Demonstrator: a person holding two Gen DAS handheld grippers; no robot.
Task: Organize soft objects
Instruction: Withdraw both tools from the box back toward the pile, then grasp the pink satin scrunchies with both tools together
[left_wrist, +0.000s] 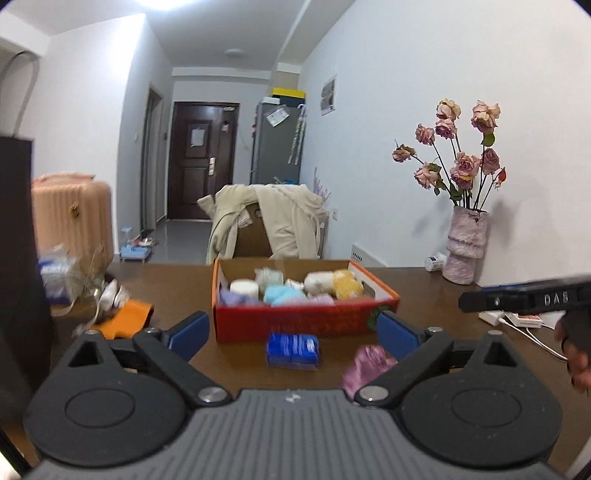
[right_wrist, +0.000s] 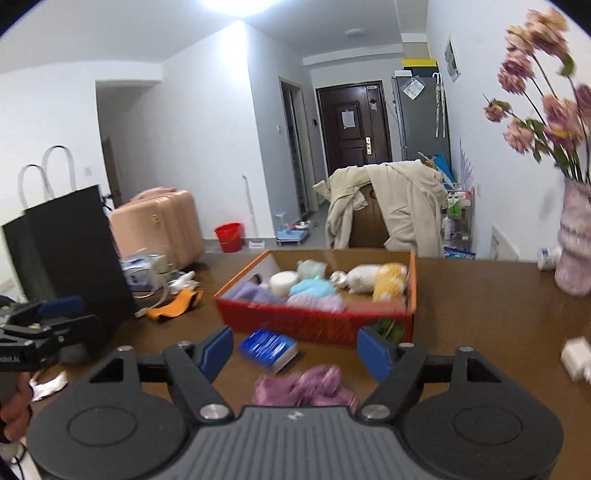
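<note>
Both my grippers hang above the brown surface (left_wrist: 424, 291), facing the red cardboard box (left_wrist: 303, 317). No earlier view here, so I log only the present state.

Left gripper (left_wrist: 291, 330): jaws wide apart, nothing between the blue pads. In its view the box sits at 12 o'clock from the jaws. A blue packet (left_wrist: 293, 350) lies on the surface just in front of the box, between the pads in the picture but below them, not touched. A crumpled purple cloth (left_wrist: 364, 367) lies at 4 o'clock from the packet, beside the right pad; contact cannot be judged through the blur.

Right gripper (right_wrist: 295, 350): jaws apart, empty. The purple cloth (right_wrist: 306, 386) lies on the surface at 6 o'clock from the box (right_wrist: 317, 321), close under the gripper body. The blue packet (right_wrist: 269, 349) is at 10 o'clock from the cloth, near the left pad.

Box contents, right wrist view: a white roll (right_wrist: 283, 282), a light blue fluffy item (right_wrist: 312, 287), a lilac soft item (right_wrist: 255, 293), a white plush piece (right_wrist: 360, 278), and a yellow fluffy item (right_wrist: 388, 282) at the right end.

A vase of pink flowers (left_wrist: 465, 243) stands at 2 o'clock from the box. An orange item (left_wrist: 127, 319) lies at 9 o'clock.
</note>
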